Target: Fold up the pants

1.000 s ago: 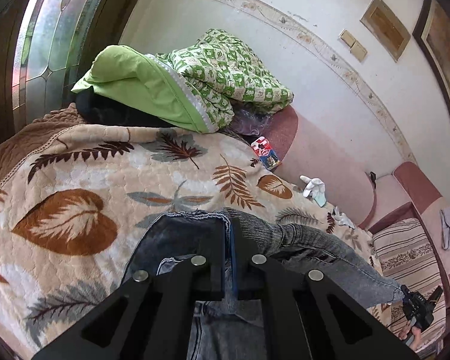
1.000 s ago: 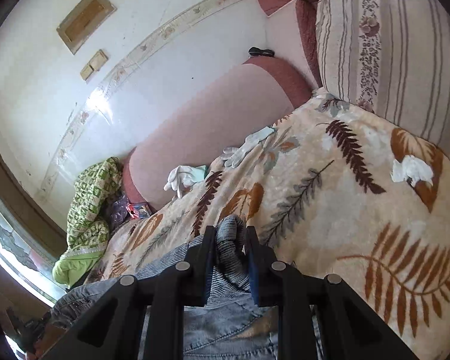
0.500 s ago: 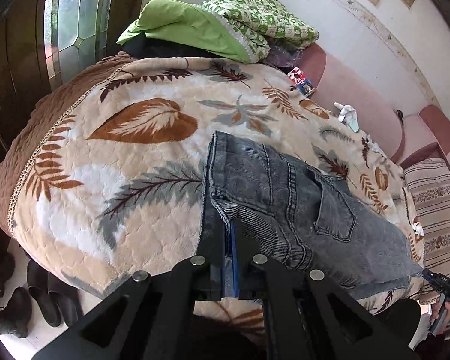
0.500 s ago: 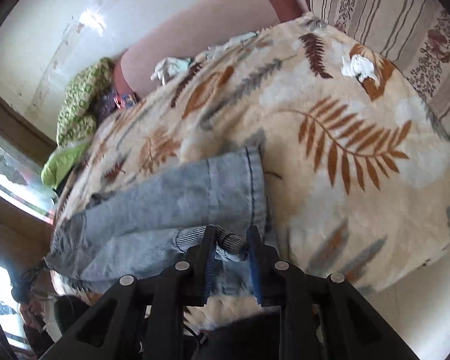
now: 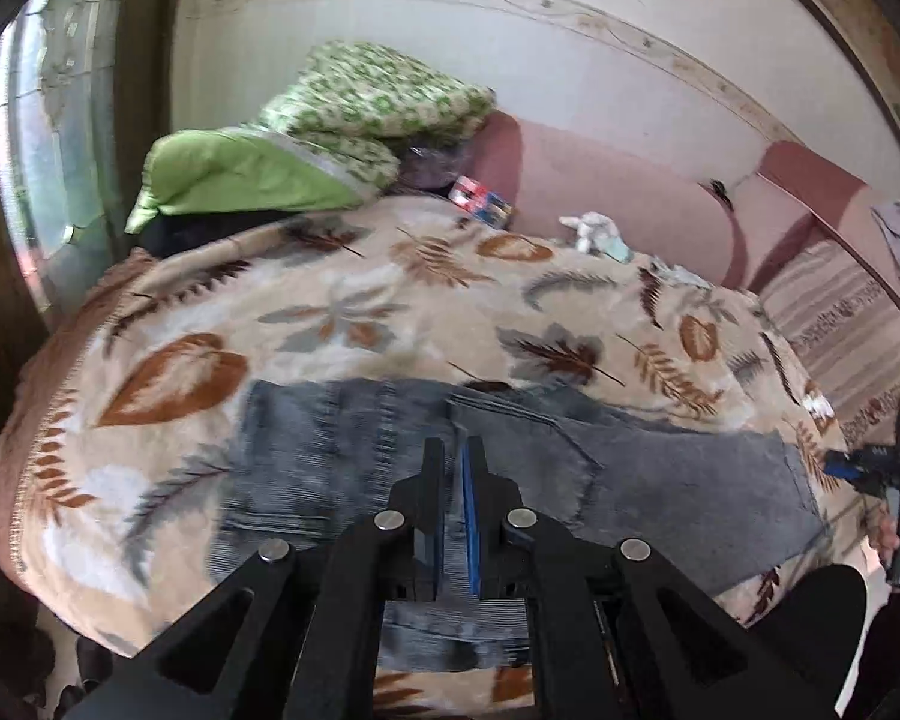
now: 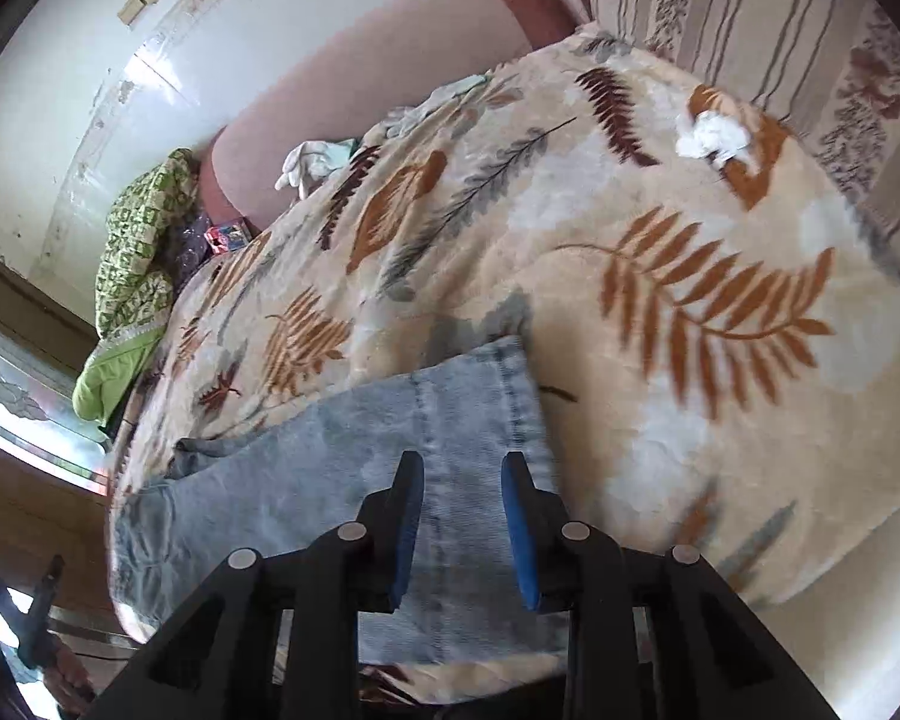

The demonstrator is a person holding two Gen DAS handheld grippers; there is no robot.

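Grey-blue jeans [image 5: 660, 480] lie flat along the near edge of the leaf-patterned blanket [image 5: 390, 324], waist to the left and legs to the right. My left gripper [image 5: 455, 450] hovers over the waist end with its jaws nearly closed and nothing between them. In the right wrist view the pale leg end of the jeans [image 6: 354, 468] lies on the blanket [image 6: 690, 252]. My right gripper [image 6: 461, 468] is open above the hem and holds nothing. The right gripper also shows in the left wrist view [image 5: 882, 468] at the far right.
Green quilts [image 5: 306, 144] are piled at the bed's far left by the window. A pink headboard cushion [image 5: 618, 210], white gloves [image 5: 594, 228], a small box [image 5: 480, 204] and a striped pillow [image 6: 750, 18] border the bed. White tissue [image 6: 714, 132] lies on the blanket.
Both grippers have let go of the jeans and pulled back toward the near edge. The jeans now lie spread flat. The right gripper has opened wide.
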